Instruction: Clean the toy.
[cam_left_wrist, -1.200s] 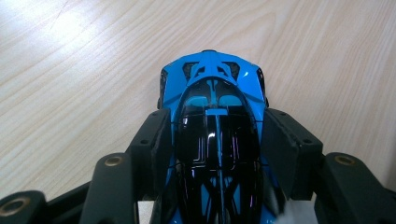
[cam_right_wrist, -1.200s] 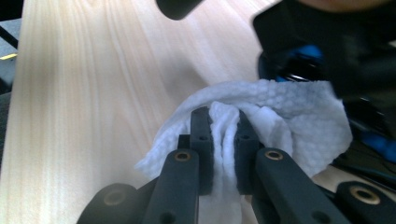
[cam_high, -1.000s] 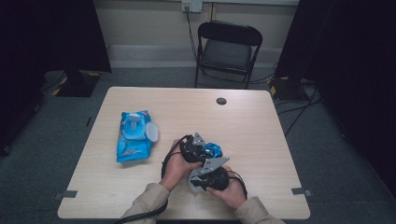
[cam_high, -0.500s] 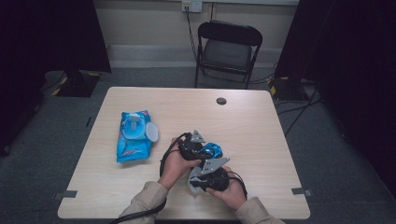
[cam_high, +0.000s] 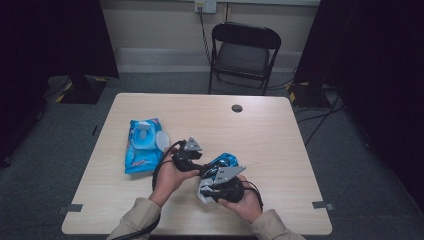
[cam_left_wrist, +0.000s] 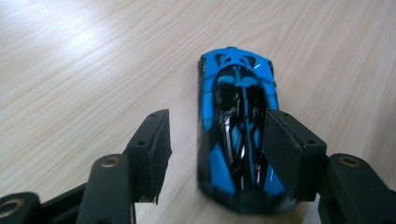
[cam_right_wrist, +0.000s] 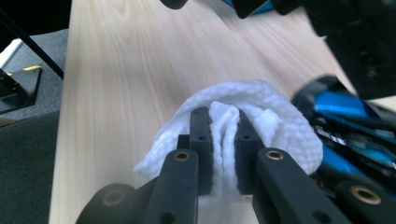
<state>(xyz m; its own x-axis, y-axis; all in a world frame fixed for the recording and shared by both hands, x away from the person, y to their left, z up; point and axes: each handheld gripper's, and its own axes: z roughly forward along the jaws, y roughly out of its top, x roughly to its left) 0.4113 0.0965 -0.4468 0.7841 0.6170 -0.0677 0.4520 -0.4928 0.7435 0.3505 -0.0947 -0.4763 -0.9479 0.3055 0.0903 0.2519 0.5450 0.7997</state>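
The blue-and-black toy car (cam_left_wrist: 238, 135) lies between the left gripper's (cam_left_wrist: 212, 144) spread jaws, which have just widened; beside it, the right gripper (cam_right_wrist: 219, 140) pinches a white wipe (cam_right_wrist: 261, 121).

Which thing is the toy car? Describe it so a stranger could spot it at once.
Start at the pale wooden table and look at its near edge, where the person's two hands meet. The toy car lies there beside a white wipe. It is glossy bright blue with black trim, while the blue pack of wipes lies flat and soft to the left.
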